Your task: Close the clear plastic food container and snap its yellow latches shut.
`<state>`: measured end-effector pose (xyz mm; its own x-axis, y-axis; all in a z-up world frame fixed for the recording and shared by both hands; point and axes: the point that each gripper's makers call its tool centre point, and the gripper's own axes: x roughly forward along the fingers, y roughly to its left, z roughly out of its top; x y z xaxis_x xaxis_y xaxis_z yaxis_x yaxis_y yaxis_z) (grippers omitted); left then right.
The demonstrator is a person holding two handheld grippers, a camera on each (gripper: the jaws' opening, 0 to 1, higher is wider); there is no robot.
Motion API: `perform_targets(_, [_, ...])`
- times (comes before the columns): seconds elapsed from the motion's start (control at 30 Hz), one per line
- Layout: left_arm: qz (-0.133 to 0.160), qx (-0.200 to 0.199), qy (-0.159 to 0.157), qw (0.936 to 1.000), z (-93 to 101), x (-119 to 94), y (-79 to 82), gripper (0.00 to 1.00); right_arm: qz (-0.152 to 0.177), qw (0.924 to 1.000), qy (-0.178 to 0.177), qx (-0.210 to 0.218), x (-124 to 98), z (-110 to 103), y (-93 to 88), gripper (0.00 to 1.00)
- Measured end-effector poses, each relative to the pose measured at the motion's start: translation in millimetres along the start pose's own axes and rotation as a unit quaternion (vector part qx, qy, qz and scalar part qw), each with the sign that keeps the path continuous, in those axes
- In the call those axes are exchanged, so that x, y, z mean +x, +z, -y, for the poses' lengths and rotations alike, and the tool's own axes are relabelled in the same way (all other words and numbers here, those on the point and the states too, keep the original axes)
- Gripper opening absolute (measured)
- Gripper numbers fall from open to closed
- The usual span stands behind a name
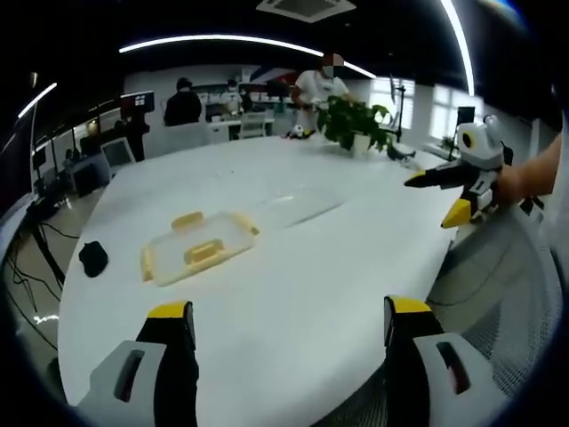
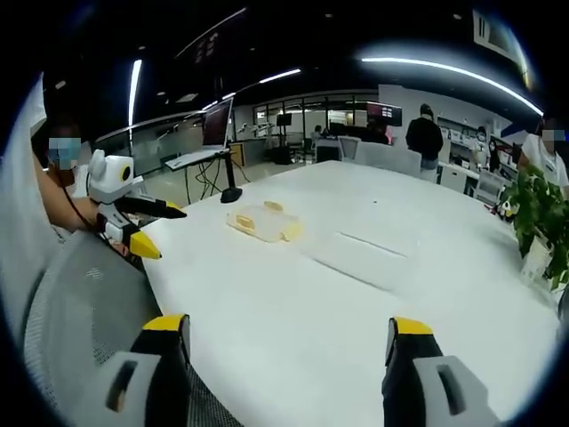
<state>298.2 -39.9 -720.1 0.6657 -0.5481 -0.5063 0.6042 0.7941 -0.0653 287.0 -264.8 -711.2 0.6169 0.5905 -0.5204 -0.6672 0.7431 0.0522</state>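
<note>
Both hand-held grippers (image 1: 289, 325) (image 2: 289, 338) gape, container (image 1: 197, 246) untouched

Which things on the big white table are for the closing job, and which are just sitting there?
For the job:
- clear plastic food container with yellow latches
- clear lid lying flat beside it
- left gripper and right gripper, both open

Just lying about:
- small black object
- potted plant
- monitor on a stand

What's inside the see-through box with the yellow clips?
Nothing shows inside the clear box apart from its yellow clips; it sits on the white table. It is small and hazy, so tiny things could be missed.
</note>
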Motion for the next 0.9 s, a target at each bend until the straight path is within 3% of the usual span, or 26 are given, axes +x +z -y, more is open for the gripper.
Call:
perform_targets(0.6, [-0.006, -0.014, -0.015, 0.9998, 5.3, 0.8, -3.9, 0.84, -0.012, 0.9999, -0.003, 0.010, 2.2, 2.3, -6.8, 0.91])
perform_targets(0.83, [0.012, -0.002, -0.010, 0.9999, 4.0, -0.7, 5.9, 0.82, -0.010, 0.9999, -0.007, 0.000, 3.4, 3.3, -3.9, 0.90])
perform_targets(0.9, [0.004, -0.008, -0.008, 0.9999, 3.5, -1.0, 3.4, 0.82, -0.016, 0.9998, -0.007, -0.002, 3.1, 2.4, -5.2, 0.90])
